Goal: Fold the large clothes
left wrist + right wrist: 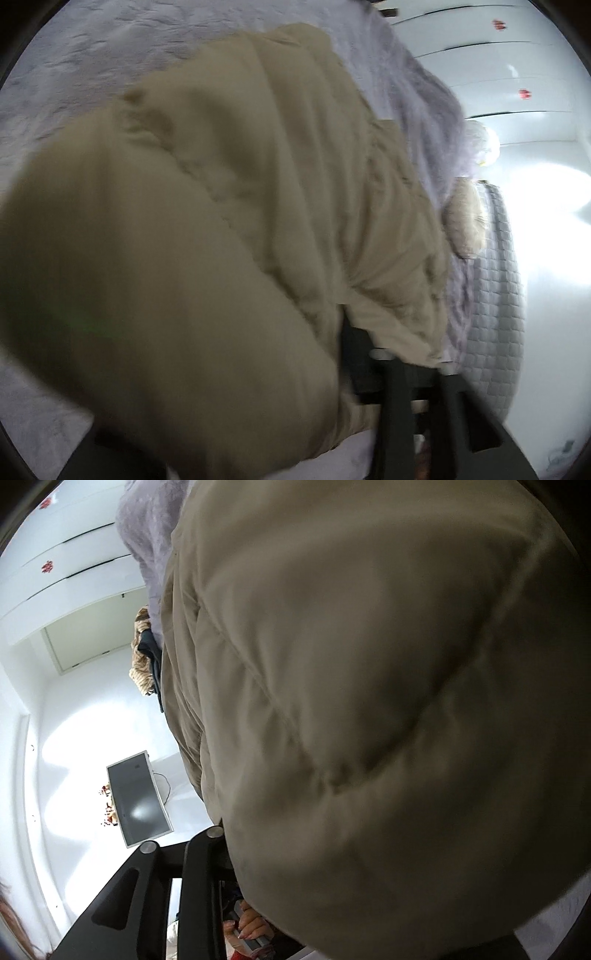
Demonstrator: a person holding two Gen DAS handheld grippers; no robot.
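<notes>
A big beige padded coat [229, 206] sprawls across a bed covered w/ a pale lilac plush blanket [110, 48], filling most of both wrist views. In the left wrist view the coat's quilted bulk runs from bottom left up toward the top centre, its fabric blurred nearest the lens; the blanket shows rumpled & fuzzy along the top and left. At the bed's right edge a grey quilted mattress side [498, 295] drops toward a glossy white floor [554, 258], bright w/ glare. A cream fluffy item [467, 221] sits at the bed edge just beside the coat. White wardrobe doors [498, 62] w/ small red stickers line the far wall. The left gripper [410, 360] shows only as dark fingers at bottom right, the coat's hem draped over the tips; can't tell whether the pads press on cloth. From the right wrist view the coat [369, 701] looms close, swallowing the right side of the frame. The right gripper [181, 840] shows two black fingers w/ a narrow gap between them, beside the coat's edge, nothing seen clamped. Beyond: white floor, a grey flat screen [138, 797] lying on it w/ a cable, and a tan striped cloth [142, 668] w/ a dark garment at the bed's edge. A hand [249, 928] shows low in frame under the coat.
</notes>
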